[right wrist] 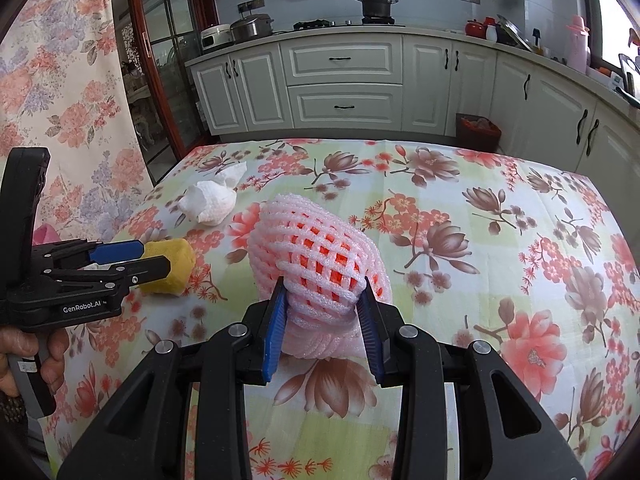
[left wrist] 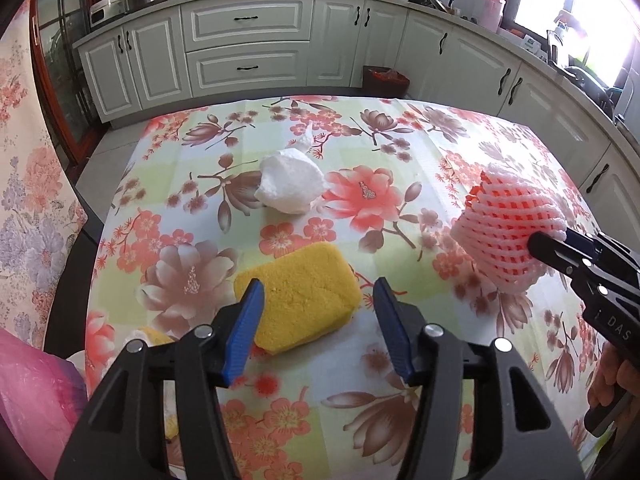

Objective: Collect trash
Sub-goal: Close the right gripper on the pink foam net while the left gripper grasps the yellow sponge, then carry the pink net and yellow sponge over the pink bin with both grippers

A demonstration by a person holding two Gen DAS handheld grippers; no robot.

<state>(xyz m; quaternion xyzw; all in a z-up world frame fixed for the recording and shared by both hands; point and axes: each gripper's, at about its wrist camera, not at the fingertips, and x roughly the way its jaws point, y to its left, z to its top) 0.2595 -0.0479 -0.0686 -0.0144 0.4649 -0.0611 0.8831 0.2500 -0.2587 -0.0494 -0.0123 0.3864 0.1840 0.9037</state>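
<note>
A pink foam fruit net is clamped between the blue pads of my right gripper; it also shows in the left wrist view, with my right gripper at its side. My left gripper is open and empty just above a yellow sponge, which lies on the floral tablecloth. In the right wrist view the left gripper hovers at the sponge. A crumpled white tissue lies further back on the table; it shows in the right wrist view too.
A pink plastic bag sits at the table's near left edge. A dark waste bin stands on the floor by the white cabinets beyond the table. A floral curtain hangs at the left.
</note>
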